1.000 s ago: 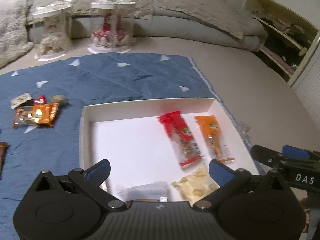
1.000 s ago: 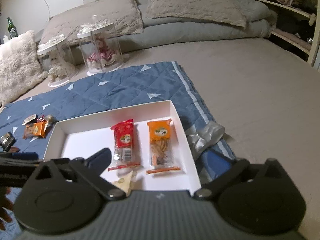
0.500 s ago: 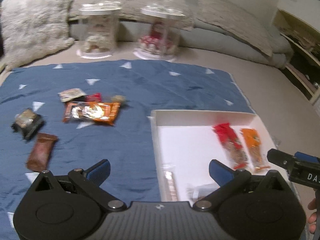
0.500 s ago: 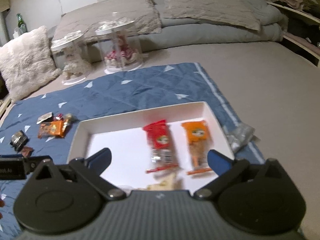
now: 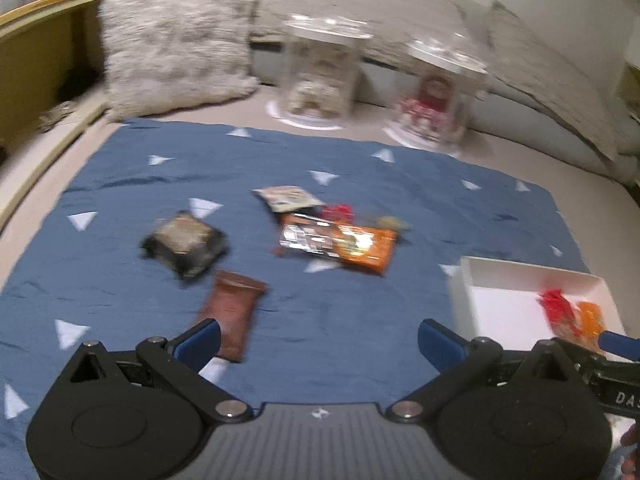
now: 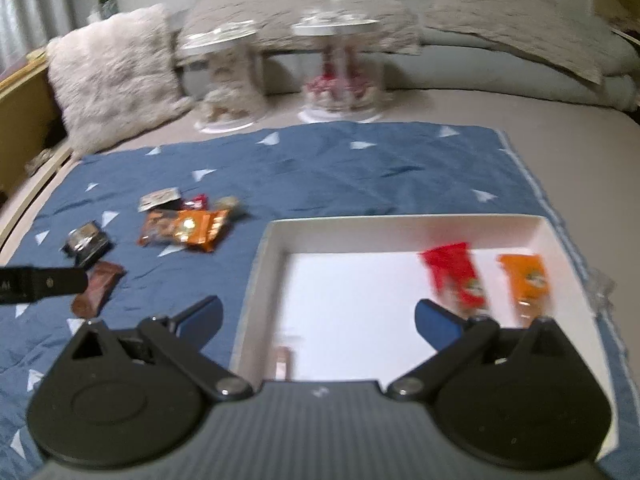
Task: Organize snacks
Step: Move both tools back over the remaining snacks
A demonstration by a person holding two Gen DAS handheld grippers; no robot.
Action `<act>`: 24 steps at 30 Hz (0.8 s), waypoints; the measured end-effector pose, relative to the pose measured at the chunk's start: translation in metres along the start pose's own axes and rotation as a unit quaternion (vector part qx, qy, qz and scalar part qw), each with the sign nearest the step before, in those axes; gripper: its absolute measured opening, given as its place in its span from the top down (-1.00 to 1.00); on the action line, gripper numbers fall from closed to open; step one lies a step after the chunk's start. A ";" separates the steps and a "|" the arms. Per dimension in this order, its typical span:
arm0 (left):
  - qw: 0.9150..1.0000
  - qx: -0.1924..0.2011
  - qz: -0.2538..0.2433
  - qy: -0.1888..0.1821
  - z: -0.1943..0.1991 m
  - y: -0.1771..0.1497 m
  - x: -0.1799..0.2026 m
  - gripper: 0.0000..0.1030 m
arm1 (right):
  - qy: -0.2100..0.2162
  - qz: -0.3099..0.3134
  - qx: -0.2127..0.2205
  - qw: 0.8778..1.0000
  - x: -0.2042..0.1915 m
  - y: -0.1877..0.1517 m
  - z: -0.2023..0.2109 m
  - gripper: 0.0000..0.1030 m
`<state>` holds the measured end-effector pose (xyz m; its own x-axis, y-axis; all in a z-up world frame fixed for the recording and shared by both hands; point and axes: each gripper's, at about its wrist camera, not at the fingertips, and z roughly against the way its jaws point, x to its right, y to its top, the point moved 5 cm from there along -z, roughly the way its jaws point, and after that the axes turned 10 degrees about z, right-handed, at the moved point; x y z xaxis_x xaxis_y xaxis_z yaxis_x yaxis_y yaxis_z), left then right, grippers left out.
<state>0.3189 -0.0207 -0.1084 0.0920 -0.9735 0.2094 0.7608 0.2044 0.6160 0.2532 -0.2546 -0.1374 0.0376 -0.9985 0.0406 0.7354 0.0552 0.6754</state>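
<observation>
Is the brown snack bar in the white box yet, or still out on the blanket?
Out. The brown snack bar lies flat on the blue blanket, left of the white box, just ahead of the open left gripper.

Two display domes [image 5: 320, 76], one white box [image 6: 400, 224], two pillows [image 6: 116, 72].

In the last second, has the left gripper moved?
Yes. The left gripper swung left: the white box, earlier centred under it, now sits at the view's right edge, with loose snacks on the blue quilt ahead.

Home bedroom: bed [image 6: 520, 128] with pillows [image 6: 500, 12], fluffy cushion [image 5: 172, 36], blue quilt [image 5: 360, 184] spread on it.
</observation>
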 end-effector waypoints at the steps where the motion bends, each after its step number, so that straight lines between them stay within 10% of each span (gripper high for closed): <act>1: 1.000 0.003 0.002 0.008 0.000 0.003 -0.009 -1.00 | 0.007 0.005 0.000 1.000 -0.009 0.002 -0.004 -0.99; 24: 0.990 0.055 0.101 0.082 -0.040 0.053 -0.154 -1.00 | 0.113 0.023 -0.010 0.993 -0.174 0.026 -0.095 -1.00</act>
<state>0.3708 0.1356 -0.1385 0.3449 -0.9136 0.2155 0.6433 0.3972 0.6545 0.3298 -0.0803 -0.1971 0.2203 -0.9707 -0.0962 0.7422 0.1028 0.6623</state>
